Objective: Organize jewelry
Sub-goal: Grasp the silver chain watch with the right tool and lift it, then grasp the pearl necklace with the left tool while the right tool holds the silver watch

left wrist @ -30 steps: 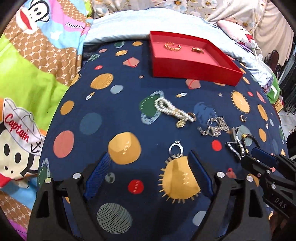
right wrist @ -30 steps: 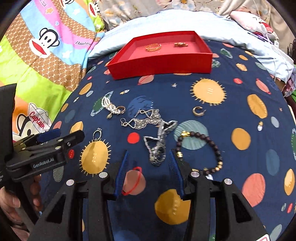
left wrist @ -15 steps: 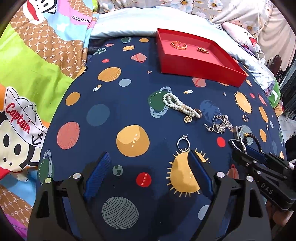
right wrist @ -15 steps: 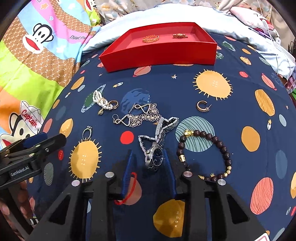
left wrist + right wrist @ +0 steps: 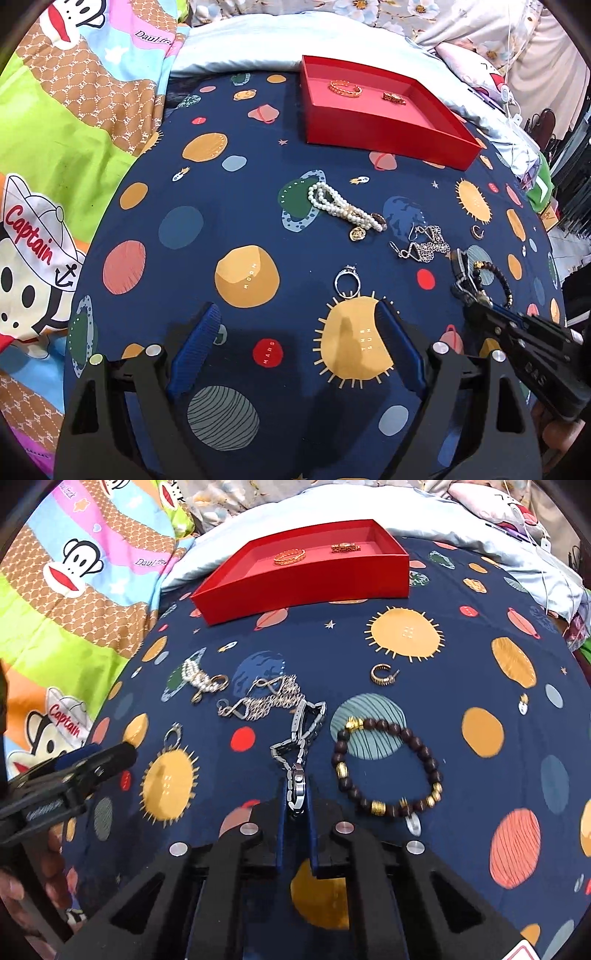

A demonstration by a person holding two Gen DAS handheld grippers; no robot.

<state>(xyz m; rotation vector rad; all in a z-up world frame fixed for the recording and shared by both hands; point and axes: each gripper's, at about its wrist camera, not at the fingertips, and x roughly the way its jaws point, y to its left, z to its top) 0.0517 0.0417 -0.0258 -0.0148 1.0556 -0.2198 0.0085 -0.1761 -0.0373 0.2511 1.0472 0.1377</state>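
The right tongs [image 5: 296, 794] have just closed, pinching the watch [image 5: 297, 788]; left tongs [image 5: 295, 332] are spread, idle. Next: lift it gently into the red tray [image 5: 306, 579].

Red tray [image 5: 306, 579], planet-patterned navy cloth [image 5: 461, 686]

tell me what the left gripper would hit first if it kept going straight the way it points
Probably the space-print bedspread, near its yellow sun patch. The open left gripper holds nothing; the silver ring lies just beyond, slightly right. Depth is unclear.
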